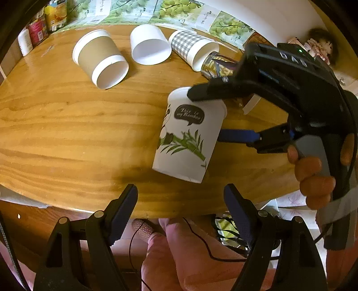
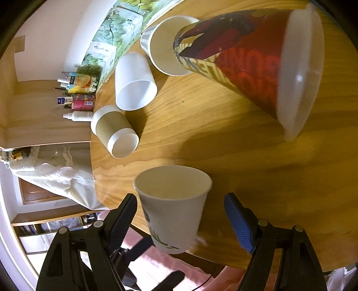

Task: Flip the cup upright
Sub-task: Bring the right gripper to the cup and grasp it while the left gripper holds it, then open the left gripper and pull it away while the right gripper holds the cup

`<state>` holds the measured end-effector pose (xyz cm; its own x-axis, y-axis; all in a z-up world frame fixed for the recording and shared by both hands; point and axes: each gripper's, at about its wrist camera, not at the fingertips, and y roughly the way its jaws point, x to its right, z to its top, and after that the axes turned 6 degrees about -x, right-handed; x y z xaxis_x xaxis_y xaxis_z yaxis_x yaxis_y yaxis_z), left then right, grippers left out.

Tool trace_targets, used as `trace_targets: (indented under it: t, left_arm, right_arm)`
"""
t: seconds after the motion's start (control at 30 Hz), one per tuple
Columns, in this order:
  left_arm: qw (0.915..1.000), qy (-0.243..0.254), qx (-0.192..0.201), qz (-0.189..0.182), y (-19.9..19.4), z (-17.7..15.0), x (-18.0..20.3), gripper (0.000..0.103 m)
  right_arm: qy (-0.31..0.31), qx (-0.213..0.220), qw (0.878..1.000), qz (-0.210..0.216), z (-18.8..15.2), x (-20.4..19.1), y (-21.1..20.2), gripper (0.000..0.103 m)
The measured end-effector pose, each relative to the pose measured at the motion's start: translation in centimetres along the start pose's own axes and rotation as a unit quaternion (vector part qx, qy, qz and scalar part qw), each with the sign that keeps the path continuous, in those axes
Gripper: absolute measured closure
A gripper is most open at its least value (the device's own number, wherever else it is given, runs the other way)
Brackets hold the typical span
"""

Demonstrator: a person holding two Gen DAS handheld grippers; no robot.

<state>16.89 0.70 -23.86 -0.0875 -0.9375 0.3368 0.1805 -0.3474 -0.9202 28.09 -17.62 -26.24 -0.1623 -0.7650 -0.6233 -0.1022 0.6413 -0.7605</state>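
Observation:
A white paper cup with a green bamboo print [image 1: 185,136] stands nearly upright, slightly tilted, on the round wooden table [image 1: 67,134]. My right gripper [image 1: 218,116] is around it: one black finger lies over the rim, the blue-padded finger beside its right wall. In the right wrist view the cup [image 2: 174,208] sits between the fingers of my right gripper [image 2: 181,215], leaning on the left one, with a clear gap to the blue pad [image 2: 238,223]. My left gripper [image 1: 180,206] is open and empty, just below the cup at the table's near edge.
Several cups lie on their sides at the back: a brown-sleeved one [image 1: 100,59], a plain white one [image 1: 150,44], a grey checked one [image 1: 192,48]. A red printed cup [image 2: 250,65] lies close ahead of my right gripper. Grape-print boxes [image 1: 170,9] and packets [image 1: 44,20] line the far edge.

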Motion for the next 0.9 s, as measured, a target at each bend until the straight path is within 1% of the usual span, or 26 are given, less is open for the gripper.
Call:
trace_targets:
  t: [0.1, 0.23, 0.3, 0.37, 0.43, 0.67, 0.73, 0.9]
  left_arm:
    - [1.0, -0.006, -0.003, 0.0, -0.3, -0.6, -0.6, 0.021]
    - [0.9999, -0.013, -0.004, 0.004, -0.6, -0.9, -1.2, 0.021]
    - [0.9998, -0.016, -0.004, 0.007, -0.8, -1.2, -1.5, 0.021]
    - [0.9998, -0.019, -0.006, 0.011, -0.7, -1.1, -1.5, 0.021]
    - [0.9996, -0.022, -0.007, 0.014, -0.8, -1.2, -1.6, 0.021]
    - [0.9994, -0.026, -0.006, 0.022, -0.9, -1.6, -2.1, 0.021]
    - [0.9994, -0.025, -0.005, 0.024, -0.7, -1.6, -1.6, 0.021]
    - [0.9994, -0.02, -0.004, 0.028, -0.6, -1.8, -1.2, 0.021]
  right_arm:
    - [0.003, -0.006, 1.0, 0.012, 0.4, -0.3, 0.5, 0.022]
    - [0.002, -0.011, 1.0, 0.01, 0.7, -0.7, 1.1, 0.022]
    - [-0.006, -0.012, 1.0, 0.005, 0.8, -1.0, 1.4, 0.025]
    - [-0.014, -0.016, 1.0, 0.0, 1.0, -1.3, 1.8, 0.032]
    - [-0.019, -0.018, 1.0, -0.001, 1.0, -1.5, 2.1, 0.033]
    - [-0.04, -0.013, 0.999, -0.007, 0.9, -1.9, 2.2, 0.036]
    - [-0.046, -0.01, 0.999, -0.007, 0.7, -2.0, 2.2, 0.036]
    - [-0.06, 0.012, 0.998, -0.006, 0.3, -2.1, 1.5, 0.037]
